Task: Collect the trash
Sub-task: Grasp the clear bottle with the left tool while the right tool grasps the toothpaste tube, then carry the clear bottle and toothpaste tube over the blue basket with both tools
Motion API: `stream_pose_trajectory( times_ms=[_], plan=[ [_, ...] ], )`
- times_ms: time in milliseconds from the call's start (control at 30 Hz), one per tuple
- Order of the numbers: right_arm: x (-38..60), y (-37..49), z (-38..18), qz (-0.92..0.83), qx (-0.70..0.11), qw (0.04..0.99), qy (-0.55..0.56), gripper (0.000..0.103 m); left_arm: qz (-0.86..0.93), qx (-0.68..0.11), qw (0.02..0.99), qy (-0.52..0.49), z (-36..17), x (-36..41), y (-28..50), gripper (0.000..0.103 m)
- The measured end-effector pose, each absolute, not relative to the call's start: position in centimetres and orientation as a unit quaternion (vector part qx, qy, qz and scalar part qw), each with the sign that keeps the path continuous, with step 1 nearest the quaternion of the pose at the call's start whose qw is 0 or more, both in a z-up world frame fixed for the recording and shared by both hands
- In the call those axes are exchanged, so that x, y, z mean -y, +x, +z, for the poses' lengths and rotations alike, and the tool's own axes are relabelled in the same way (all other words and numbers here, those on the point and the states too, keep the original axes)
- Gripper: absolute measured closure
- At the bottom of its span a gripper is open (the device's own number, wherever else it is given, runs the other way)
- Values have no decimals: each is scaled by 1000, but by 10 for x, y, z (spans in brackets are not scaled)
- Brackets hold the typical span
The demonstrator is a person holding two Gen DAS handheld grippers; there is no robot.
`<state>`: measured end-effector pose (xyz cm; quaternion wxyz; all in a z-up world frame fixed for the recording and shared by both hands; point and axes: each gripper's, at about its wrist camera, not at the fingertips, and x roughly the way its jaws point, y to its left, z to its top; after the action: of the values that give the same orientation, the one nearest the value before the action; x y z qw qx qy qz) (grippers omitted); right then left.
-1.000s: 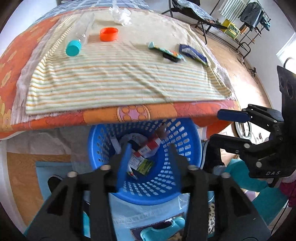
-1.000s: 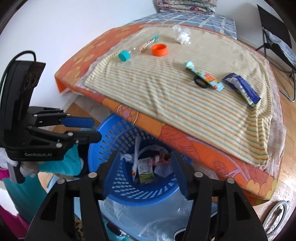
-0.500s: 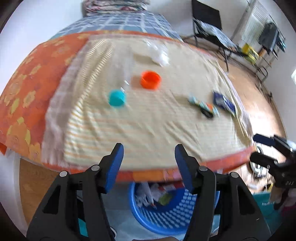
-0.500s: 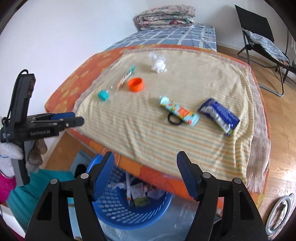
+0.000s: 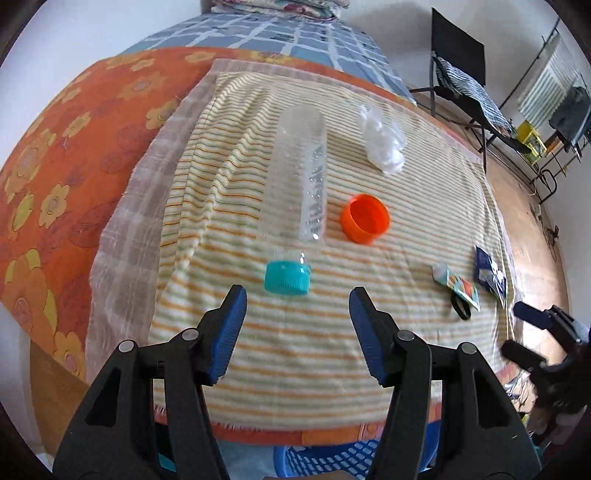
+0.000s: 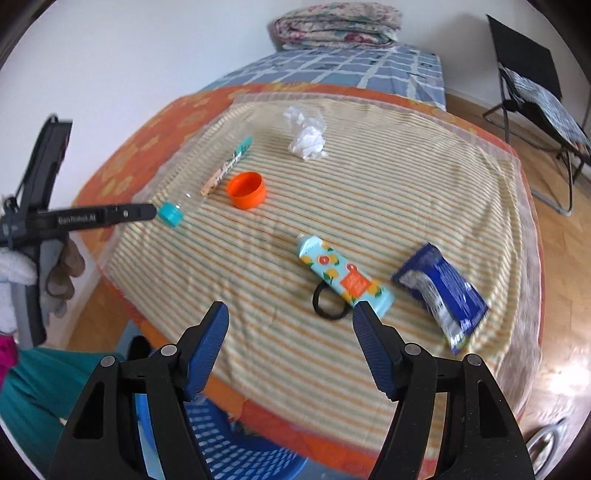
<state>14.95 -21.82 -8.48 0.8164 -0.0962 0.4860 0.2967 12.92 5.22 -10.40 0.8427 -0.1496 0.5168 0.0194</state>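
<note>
My left gripper (image 5: 297, 308) hangs open and empty over the striped cloth (image 5: 258, 350), just short of the teal cap of a clear plastic bottle (image 5: 303, 184) lying on the bed. An orange cap (image 5: 365, 218) and a crumpled clear wrapper (image 5: 382, 142) lie beside it. My right gripper (image 6: 290, 326) is open too, with nothing between its fingers, in front of a printed tube (image 6: 343, 275), a black hair tie (image 6: 328, 304) and a blue foil packet (image 6: 441, 291). The blue basket (image 6: 236, 454) sits below the bed's edge.
A folded quilt (image 6: 336, 24) lies at the bed's far end. A black folding chair (image 6: 535, 85) stands on the wooden floor to the right. A gloved hand (image 6: 59, 273) holds the left gripper at the bed's left edge.
Both grippers have risen from over the blue basket and swung toward the bed top. Their jaws stand wider than before. The basket has dropped to the bottom edge of both views.
</note>
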Motion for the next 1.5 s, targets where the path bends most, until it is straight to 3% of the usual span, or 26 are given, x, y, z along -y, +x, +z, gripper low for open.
stream_pose_trajectory(
  times_ms=[733,800,833,967,1133,1500],
  plan=[
    [169,197,-143,261,-496,800,-213,34,13,-553,815,-173,-149,-55,184,43],
    [168,200,-146,258,-497,799,-218,35,13,-551,816,-176,-149,-58,184,47],
    [168,201,-147,261,-498,798,-215,37,12,-550,816,-177,-148,-60,184,52],
    [170,205,-148,272,-504,797,-194,49,11,-548,819,-169,-143,-63,182,54],
    [172,208,-142,278,-503,800,-173,82,28,-537,827,-165,-137,-70,178,54],
    [193,217,-123,268,-491,821,-109,85,35,-503,850,-152,-111,-81,169,54]
  ],
)
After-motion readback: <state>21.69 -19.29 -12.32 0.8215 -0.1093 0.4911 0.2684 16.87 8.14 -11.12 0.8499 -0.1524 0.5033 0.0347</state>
